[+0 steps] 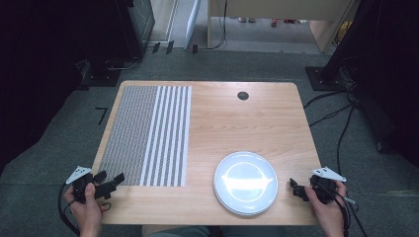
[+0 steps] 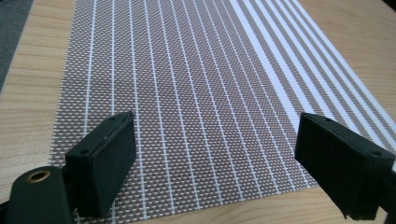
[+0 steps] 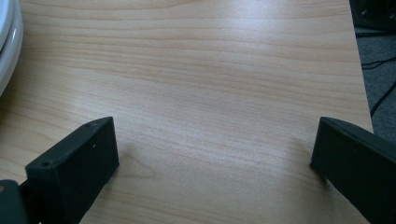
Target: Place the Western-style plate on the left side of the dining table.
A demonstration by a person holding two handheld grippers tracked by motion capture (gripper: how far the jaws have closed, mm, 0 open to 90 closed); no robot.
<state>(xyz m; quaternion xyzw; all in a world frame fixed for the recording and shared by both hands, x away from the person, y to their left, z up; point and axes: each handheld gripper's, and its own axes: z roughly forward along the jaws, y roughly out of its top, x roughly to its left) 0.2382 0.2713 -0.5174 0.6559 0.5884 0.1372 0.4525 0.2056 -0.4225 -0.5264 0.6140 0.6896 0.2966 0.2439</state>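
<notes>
A woven grey placemat [image 1: 148, 133] with white stripes covers the left part of the wooden table [image 1: 237, 123]. A stack of white plates [image 1: 245, 182] sits near the front edge, right of centre. My left gripper [image 1: 109, 177] is held at the front left corner, over the mat's near edge, and points right. In the left gripper view my left gripper [image 2: 217, 135] stands open above the placemat [image 2: 187, 70] with nothing between the jaws. My right gripper [image 1: 295, 187] is held just right of the plates. In the right gripper view my right gripper [image 3: 215, 140] stands open over bare wood, with the plates' rim [image 3: 7, 46] at the left edge.
A small black round cap [image 1: 242, 95] is set into the table near its far edge. Cables [image 1: 341, 123] run over the grey carpet to the right of the table. Dark equipment stands at the back left and right. The table's right edge [image 3: 362, 93] lies close to my right gripper.
</notes>
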